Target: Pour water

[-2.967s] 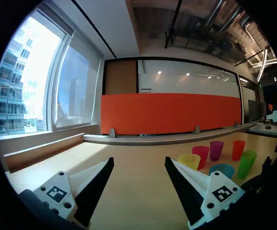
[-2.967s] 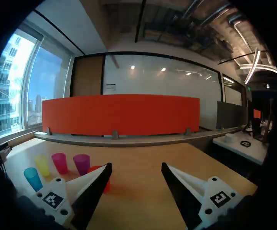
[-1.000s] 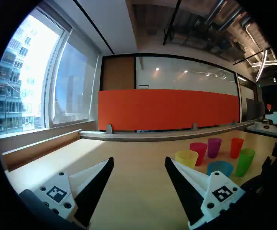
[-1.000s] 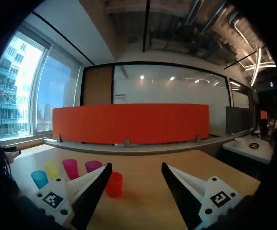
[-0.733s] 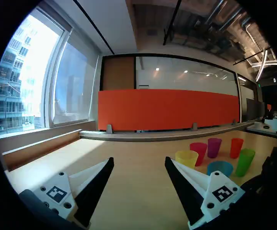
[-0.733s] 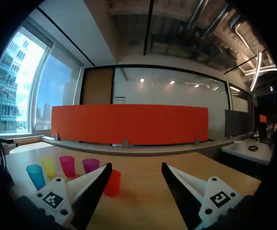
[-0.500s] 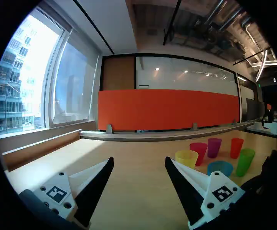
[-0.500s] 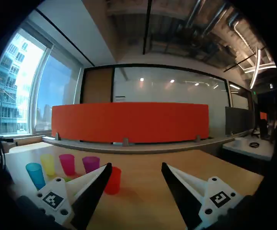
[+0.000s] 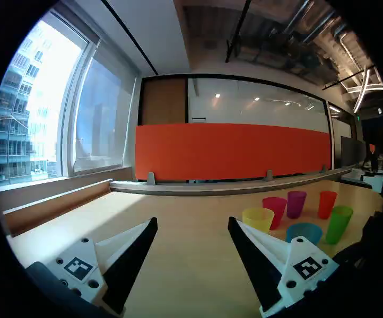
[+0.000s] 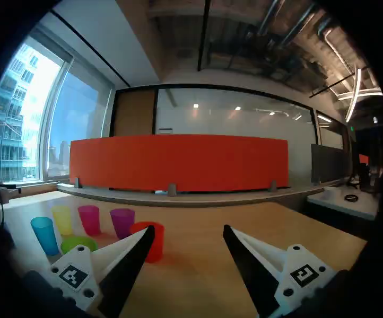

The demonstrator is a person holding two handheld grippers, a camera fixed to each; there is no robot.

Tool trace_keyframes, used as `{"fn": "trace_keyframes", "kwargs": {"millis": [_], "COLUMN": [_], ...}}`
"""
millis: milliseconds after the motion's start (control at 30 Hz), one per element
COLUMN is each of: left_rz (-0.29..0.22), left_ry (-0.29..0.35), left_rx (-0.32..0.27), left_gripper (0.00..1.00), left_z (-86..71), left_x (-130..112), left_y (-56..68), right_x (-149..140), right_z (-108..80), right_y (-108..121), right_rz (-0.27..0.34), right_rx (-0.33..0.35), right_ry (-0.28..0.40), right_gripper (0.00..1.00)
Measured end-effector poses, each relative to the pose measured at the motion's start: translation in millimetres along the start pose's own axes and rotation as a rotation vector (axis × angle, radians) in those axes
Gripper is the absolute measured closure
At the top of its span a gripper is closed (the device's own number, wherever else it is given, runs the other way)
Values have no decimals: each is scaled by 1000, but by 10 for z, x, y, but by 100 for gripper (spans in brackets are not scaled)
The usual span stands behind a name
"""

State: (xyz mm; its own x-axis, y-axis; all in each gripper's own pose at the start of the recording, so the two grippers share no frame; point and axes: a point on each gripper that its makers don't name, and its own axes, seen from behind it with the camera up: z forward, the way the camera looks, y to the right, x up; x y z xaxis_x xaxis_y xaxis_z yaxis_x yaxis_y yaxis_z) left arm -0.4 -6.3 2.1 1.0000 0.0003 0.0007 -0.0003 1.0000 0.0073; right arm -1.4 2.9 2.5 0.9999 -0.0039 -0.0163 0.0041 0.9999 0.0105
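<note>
A: Left gripper view: our left gripper (image 9: pixel 191 222) is spread wide, with nothing between the fingers. Six upright cups stand ahead and to its right on the table (image 9: pixel 138 209). The yellow cup (image 9: pixel 259 219) is closest, just past the right finger, with the blue cup (image 9: pixel 308 230) beside it.
B: Room?
A: Bare top ahead and left, out to the far edge under the orange divider (image 9: pixel 234 151).
B: Right gripper view?
A: Our right gripper (image 10: pixel 188 230) gapes too, empty. The cups lie ahead-left. The orange cup (image 10: pixel 157 243) is just beside its left finger, the green cup (image 10: pixel 77 245) farther left.
B: So we take orange with the right: short swing left, gripping across its vertical axis.
A: Agreed. We can't tell which cup holds water. The table toward its right edge is free.
</note>
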Motion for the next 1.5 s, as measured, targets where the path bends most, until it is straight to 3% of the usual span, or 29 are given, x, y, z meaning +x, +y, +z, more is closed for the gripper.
{"fn": "trace_keyframes", "kwargs": {"millis": [1500], "left_rz": [0], "left_ry": [0], "left_rx": [0], "left_gripper": [1], "left_z": [1], "left_x": [4], "left_y": [4], "right_x": [-32], "right_z": [11], "right_y": [1], "right_rz": [6], "right_rx": [-3], "right_ry": [-17], "right_gripper": [0]}}
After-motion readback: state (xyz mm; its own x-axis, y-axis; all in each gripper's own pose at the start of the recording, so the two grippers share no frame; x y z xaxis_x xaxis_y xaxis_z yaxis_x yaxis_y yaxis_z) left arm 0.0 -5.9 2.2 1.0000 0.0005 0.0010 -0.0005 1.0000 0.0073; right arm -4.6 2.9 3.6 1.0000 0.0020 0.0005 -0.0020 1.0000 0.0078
